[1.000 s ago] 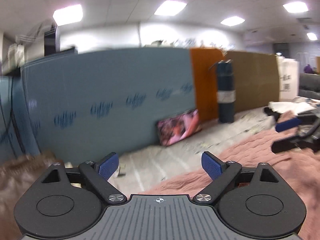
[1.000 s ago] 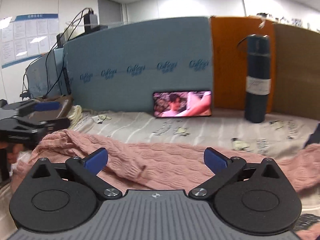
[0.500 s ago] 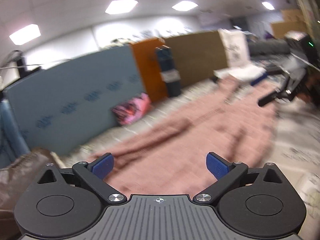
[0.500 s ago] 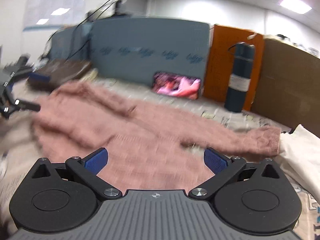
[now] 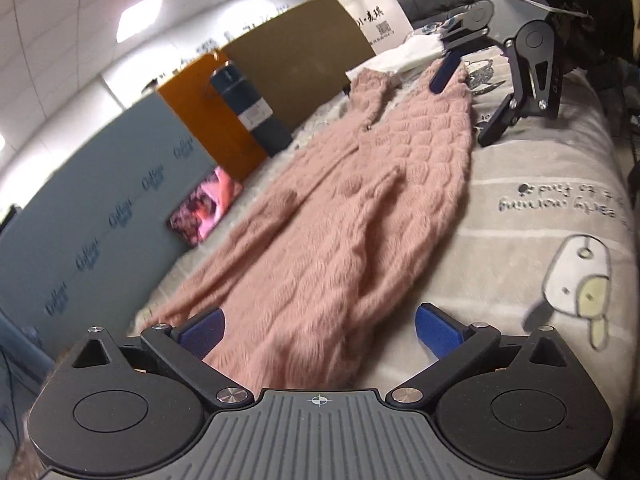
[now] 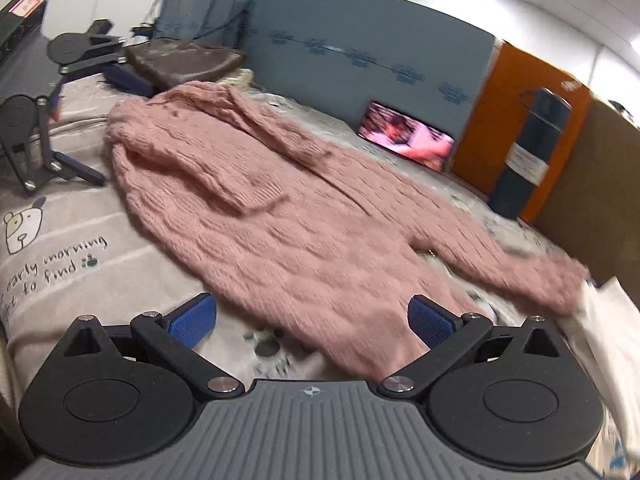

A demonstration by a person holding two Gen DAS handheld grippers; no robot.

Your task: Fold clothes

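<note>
A pink knitted sweater [image 5: 360, 200] lies spread out lengthwise on the printed grey bed cover [image 5: 540, 240]. My left gripper [image 5: 320, 328] hovers over one end of it, jaws opening, with knit below the blue pads but none pressed between them. In the right wrist view the sweater [image 6: 280, 208] stretches from the near right to the far left, one sleeve trailing right. My right gripper [image 6: 312, 318] stands open above its near hem, nothing held. Each gripper shows in the other's view: the right gripper [image 5: 468, 98] and the left gripper [image 6: 100, 128], both open beside the sweater's ends.
Blue, orange and brown boards wall the far side. A dark flask [image 6: 528, 148] and a phone [image 6: 408, 140] playing video stand against them. A white cloth [image 6: 600, 320] lies at the right end, a brown bag [image 6: 184, 60] at the left end.
Both views have rolled and tipped down from the boards onto the bed. The sweater, bunched up a second ago, now lies stretched flat. The left jaws stand slightly wider.
</note>
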